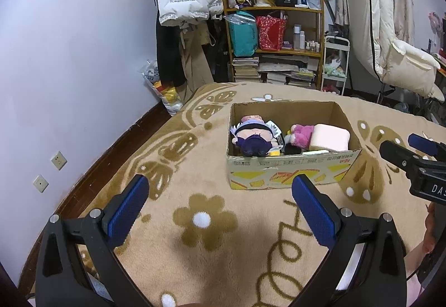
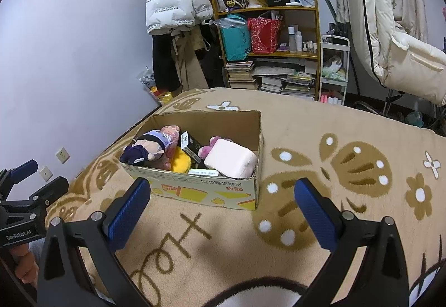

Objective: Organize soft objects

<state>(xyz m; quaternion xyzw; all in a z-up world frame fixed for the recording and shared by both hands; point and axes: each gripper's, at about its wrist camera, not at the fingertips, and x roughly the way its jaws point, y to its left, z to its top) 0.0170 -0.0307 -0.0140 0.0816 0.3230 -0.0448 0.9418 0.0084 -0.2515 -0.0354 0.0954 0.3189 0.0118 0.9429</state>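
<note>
Inside, plush toys [image 1: 255, 137], rectangular cardboard box [image 1: 287, 171].

Even cool indoor light, moderately bright, soft shadows on the blanket [image 1: 195, 259] under the jaws, heavy fisheye bending at edges, black vignette corners, centre sharp, mild noise, no glare

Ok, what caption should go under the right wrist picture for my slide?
Open right gripper hovers over the blanket before a cardboard box of plush toys.
</note>
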